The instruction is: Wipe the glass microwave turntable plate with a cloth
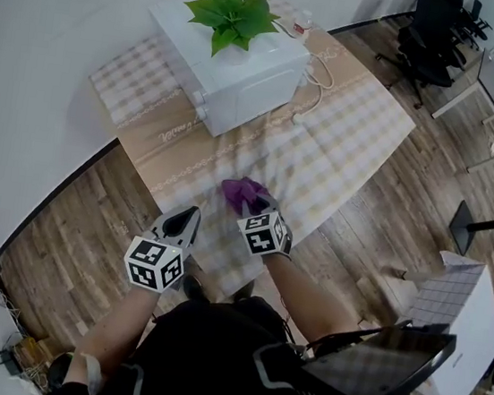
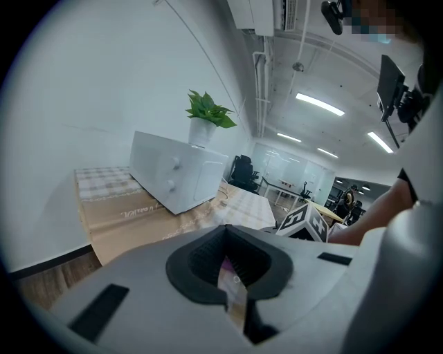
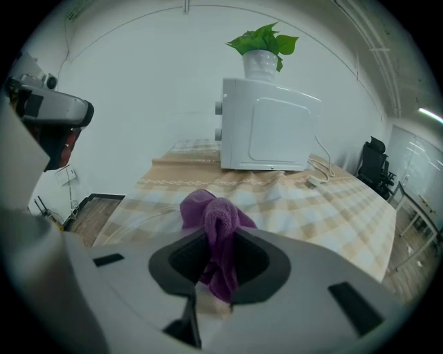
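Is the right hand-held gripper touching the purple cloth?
Touching. The right gripper view shows the purple cloth pinched between the jaws of the right hand-held gripper, with its bunched end sticking out beyond them.

Left gripper and right gripper point forward side by side, jaws clamped.

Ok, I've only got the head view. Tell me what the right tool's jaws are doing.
Observer: The right tool is shut on the purple cloth, which bunches up between the jaws.
Operator: Now check the left tool.
Observer: The left tool has its jaws close together, leaving a narrow slit. I can't tell whether they grip anything.
Operator: Find the plate.
Observer: The right gripper view shows a faint curved rim, likely the glass plate, on the tablecloth left of the cloth.
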The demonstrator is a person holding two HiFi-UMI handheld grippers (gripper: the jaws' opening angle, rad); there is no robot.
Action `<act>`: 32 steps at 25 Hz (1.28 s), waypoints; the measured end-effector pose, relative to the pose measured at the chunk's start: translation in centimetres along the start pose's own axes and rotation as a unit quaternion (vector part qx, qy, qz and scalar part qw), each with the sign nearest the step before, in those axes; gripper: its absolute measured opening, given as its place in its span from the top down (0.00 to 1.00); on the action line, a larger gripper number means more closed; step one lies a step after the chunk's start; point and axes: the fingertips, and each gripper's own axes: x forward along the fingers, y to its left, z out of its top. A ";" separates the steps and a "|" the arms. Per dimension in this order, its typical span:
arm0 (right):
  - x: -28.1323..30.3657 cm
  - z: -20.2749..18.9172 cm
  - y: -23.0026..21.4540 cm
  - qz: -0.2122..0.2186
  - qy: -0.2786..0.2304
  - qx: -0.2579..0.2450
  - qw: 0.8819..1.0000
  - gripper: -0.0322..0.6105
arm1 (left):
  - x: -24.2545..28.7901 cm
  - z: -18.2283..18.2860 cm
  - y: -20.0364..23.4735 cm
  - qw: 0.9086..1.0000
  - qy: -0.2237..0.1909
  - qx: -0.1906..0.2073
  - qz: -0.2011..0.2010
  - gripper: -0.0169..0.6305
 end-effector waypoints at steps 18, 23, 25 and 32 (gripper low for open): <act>-4.3 -4.1 -5.5 -0.068 0.023 0.028 0.997 0.82 | -0.1 -0.2 -2.4 1.000 -0.002 0.011 -0.028 0.97; -5.8 -4.3 -5.9 -0.078 0.018 0.039 0.996 0.82 | -0.6 -0.3 -2.7 0.999 -0.006 0.012 -0.030 0.97; -6.4 -3.6 -5.5 -0.074 0.007 0.038 0.996 0.83 | -0.8 -0.3 -2.6 0.999 -0.009 0.010 -0.029 0.97; -7.2 -0.5 -1.5 -0.038 -0.028 0.047 0.998 0.82 | -2.2 -0.3 -1.9 1.000 -0.021 0.001 -0.018 0.97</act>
